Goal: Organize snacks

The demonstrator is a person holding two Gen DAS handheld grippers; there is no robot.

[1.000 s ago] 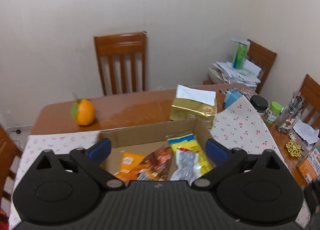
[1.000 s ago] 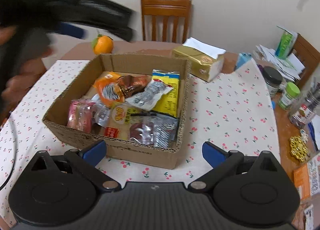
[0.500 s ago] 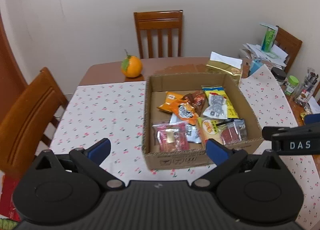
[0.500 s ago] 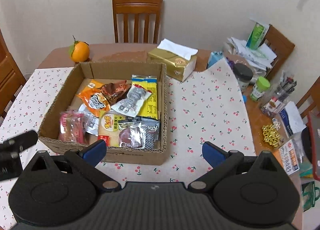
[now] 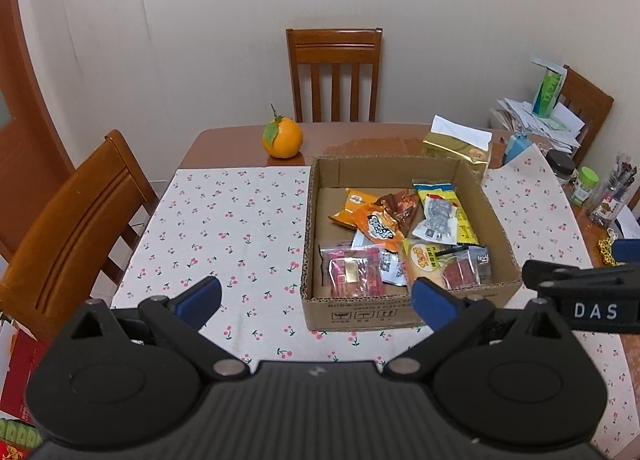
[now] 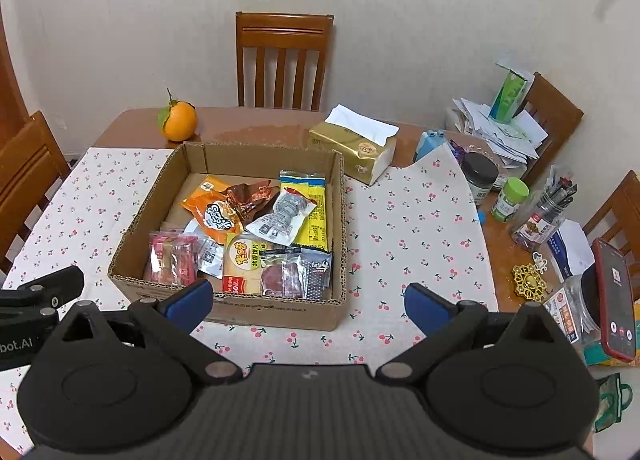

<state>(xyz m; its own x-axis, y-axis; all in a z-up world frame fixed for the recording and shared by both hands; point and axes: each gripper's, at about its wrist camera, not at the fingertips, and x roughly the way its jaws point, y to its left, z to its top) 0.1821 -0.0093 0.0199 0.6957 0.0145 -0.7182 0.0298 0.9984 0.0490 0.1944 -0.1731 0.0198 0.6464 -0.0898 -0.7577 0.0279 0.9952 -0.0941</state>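
Both tongs, left gripper and right gripper, gape empty; cardboard box holds snack packets; "DAS" marks one gripper.

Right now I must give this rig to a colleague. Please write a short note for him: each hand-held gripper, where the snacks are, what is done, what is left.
Left hand-held gripper: open, empty, held above the tablecloth near the box's front left corner.
Right hand-held gripper: open, empty, in front of the box's front right corner.
Snacks: all visible packets lie mixed in the cardboard box, among them the orange packet, the yellow packet and the pink packet.
Done: nothing sorted that I can see; no packet lies outside the box.
Left: pick the packets and arrange them. The orange fruit and tissue pack sit behind the box.
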